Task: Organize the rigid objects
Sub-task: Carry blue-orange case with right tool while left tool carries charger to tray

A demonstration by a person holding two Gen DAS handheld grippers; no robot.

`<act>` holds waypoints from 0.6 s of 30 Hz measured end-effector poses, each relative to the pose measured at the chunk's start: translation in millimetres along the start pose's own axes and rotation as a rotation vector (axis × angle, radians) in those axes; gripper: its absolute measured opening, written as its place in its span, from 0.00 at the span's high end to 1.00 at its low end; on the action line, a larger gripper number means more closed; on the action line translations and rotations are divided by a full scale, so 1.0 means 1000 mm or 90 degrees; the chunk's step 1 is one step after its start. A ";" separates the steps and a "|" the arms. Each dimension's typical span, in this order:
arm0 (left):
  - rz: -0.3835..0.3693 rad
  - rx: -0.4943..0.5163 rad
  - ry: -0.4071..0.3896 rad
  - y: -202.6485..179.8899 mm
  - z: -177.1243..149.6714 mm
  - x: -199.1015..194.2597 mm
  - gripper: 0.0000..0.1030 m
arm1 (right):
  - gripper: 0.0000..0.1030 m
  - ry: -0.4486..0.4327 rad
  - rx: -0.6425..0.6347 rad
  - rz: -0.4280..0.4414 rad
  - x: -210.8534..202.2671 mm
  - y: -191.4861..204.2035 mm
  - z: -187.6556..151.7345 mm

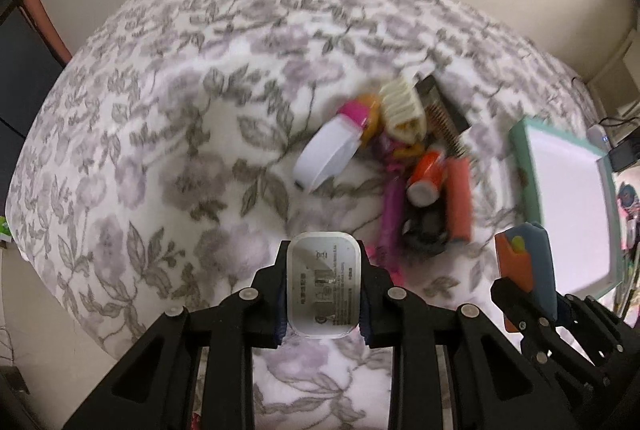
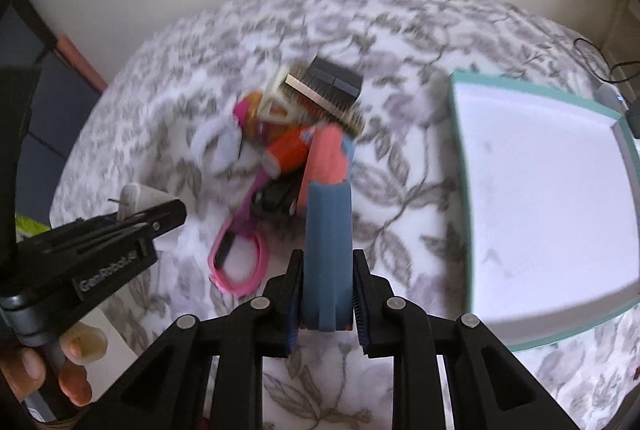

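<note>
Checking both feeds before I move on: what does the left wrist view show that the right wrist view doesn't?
Only the left wrist view: the printed label face of the white charger clamped in the left tongs.
Only the right wrist view: the pink loop on the floral bedspread, and the hand holding the left tool.
Both: the pile of items, the teal-rimmed tray, and the blue block in the right tongs.

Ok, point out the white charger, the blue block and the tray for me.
White charger [image 1: 323,284]: left wrist view, on its printed face between the jaws.
Blue block [image 2: 328,250]: right wrist view, on its ribbed top side.
Tray [image 2: 532,90]: right wrist view, on the teal far rim.
</note>
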State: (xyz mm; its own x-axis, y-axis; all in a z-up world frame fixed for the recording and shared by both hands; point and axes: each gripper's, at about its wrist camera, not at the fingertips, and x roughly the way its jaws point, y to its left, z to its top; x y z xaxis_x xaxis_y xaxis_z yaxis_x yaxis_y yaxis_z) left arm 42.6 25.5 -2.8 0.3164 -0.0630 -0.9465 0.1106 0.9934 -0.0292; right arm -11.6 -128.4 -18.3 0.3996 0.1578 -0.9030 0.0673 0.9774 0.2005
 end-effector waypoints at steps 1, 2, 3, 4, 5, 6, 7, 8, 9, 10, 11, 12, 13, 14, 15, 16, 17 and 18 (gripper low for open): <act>-0.002 0.002 -0.005 -0.001 0.002 -0.003 0.72 | 0.77 -0.008 0.013 0.001 -0.003 -0.004 0.002; -0.003 0.005 -0.011 -0.004 0.005 -0.007 0.72 | 0.77 -0.013 0.025 0.003 -0.008 -0.011 0.004; -0.004 0.008 -0.016 -0.008 0.008 -0.012 0.72 | 0.77 -0.020 0.042 0.002 -0.011 -0.018 0.007; -0.007 0.010 -0.021 -0.012 0.010 -0.016 0.72 | 0.77 -0.025 0.052 -0.005 -0.014 -0.022 0.007; -0.014 0.011 -0.022 -0.019 0.011 -0.019 0.72 | 0.77 -0.031 0.062 -0.016 -0.017 -0.028 0.008; -0.024 0.012 -0.021 -0.025 0.013 -0.019 0.72 | 0.77 -0.038 0.074 -0.036 -0.020 -0.036 0.010; -0.034 0.015 -0.021 -0.031 0.015 -0.020 0.72 | 0.77 -0.042 0.082 -0.053 -0.023 -0.042 0.012; -0.038 0.019 -0.023 -0.039 0.017 -0.021 0.72 | 0.77 -0.046 0.092 -0.067 -0.025 -0.050 0.013; -0.040 0.026 -0.026 -0.046 0.019 -0.022 0.72 | 0.77 -0.051 0.109 -0.077 -0.029 -0.061 0.015; -0.040 0.035 -0.029 -0.057 0.021 -0.024 0.72 | 0.77 -0.054 0.128 -0.083 -0.032 -0.071 0.016; -0.043 0.042 -0.031 -0.067 0.022 -0.025 0.72 | 0.77 -0.057 0.145 -0.088 -0.033 -0.080 0.017; -0.048 0.051 -0.031 -0.079 0.024 -0.026 0.72 | 0.77 -0.060 0.168 -0.095 -0.037 -0.093 0.018; -0.051 0.058 -0.031 -0.088 0.025 -0.025 0.72 | 0.77 -0.062 0.182 -0.101 -0.039 -0.101 0.018; -0.054 0.069 -0.031 -0.099 0.027 -0.025 0.72 | 0.77 -0.064 0.194 -0.108 -0.040 -0.110 0.018; -0.056 0.080 -0.031 -0.111 0.028 -0.023 0.72 | 0.77 -0.067 0.212 -0.119 -0.043 -0.124 0.017; -0.059 0.087 -0.031 -0.120 0.028 -0.022 0.72 | 0.77 -0.067 0.223 -0.127 -0.044 -0.130 0.018; -0.064 0.096 -0.031 -0.130 0.028 -0.021 0.72 | 0.77 -0.068 0.233 -0.137 -0.046 -0.139 0.017; -0.070 0.104 -0.030 -0.139 0.029 -0.019 0.72 | 0.77 -0.069 0.247 -0.150 -0.047 -0.150 0.017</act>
State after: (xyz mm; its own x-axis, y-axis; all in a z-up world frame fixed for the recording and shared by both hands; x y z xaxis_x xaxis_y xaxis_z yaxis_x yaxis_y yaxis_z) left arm 48.1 -114.3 28.5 0.3376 -0.1788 -0.9242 0.2966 0.9520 -0.0758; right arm -25.4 -284.6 0.9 0.4243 -0.0975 -0.9003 0.4967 0.8563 0.1413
